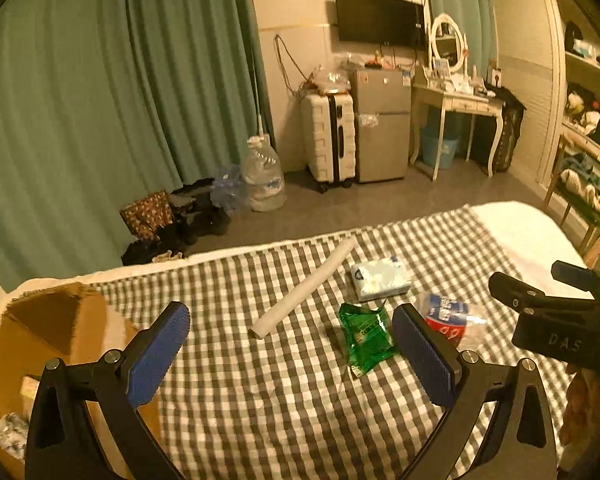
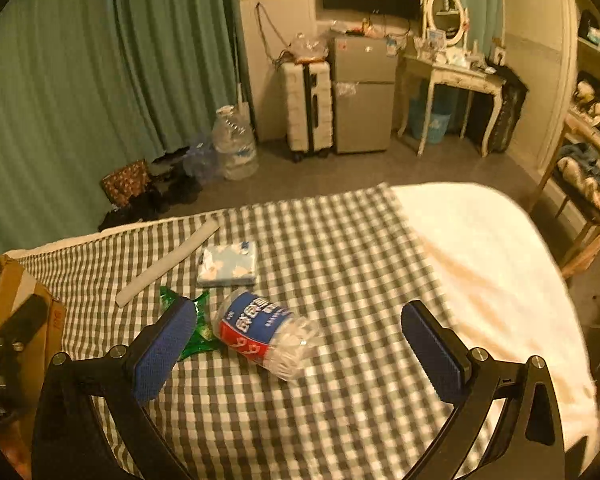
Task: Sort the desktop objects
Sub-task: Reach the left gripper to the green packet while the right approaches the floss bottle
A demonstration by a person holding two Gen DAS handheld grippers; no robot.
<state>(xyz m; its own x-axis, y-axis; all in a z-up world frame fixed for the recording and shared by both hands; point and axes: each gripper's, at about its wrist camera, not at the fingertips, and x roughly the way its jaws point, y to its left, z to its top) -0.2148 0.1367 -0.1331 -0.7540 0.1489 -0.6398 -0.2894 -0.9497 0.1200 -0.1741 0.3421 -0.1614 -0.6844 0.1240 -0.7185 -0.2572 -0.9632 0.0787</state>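
On the checked cloth (image 1: 260, 400) (image 2: 340, 248) lie a white foam tube (image 1: 304, 288) (image 2: 168, 262), a pale blue tissue pack (image 1: 380, 278) (image 2: 228, 262), a crumpled green wrapper (image 1: 366, 334) (image 2: 198, 320) and a clear plastic bottle with a blue and red label (image 1: 446, 316) (image 2: 266, 332) on its side. My left gripper (image 1: 292, 354) hovers open above the cloth, with the wrapper just inside its right finger. My right gripper (image 2: 300, 350) is open, the bottle lying between its fingers, nearer the left one. It shows at the right of the left wrist view (image 1: 556, 308).
An open cardboard box (image 1: 32, 344) (image 2: 16, 304) with a few items inside stands at the left edge of the bed. White bedding (image 2: 492, 264) lies bare to the right. Beyond the bed are water jugs (image 1: 262, 176), a suitcase (image 1: 330, 136), a small fridge (image 1: 382, 124) and a dressing table (image 1: 456, 100).
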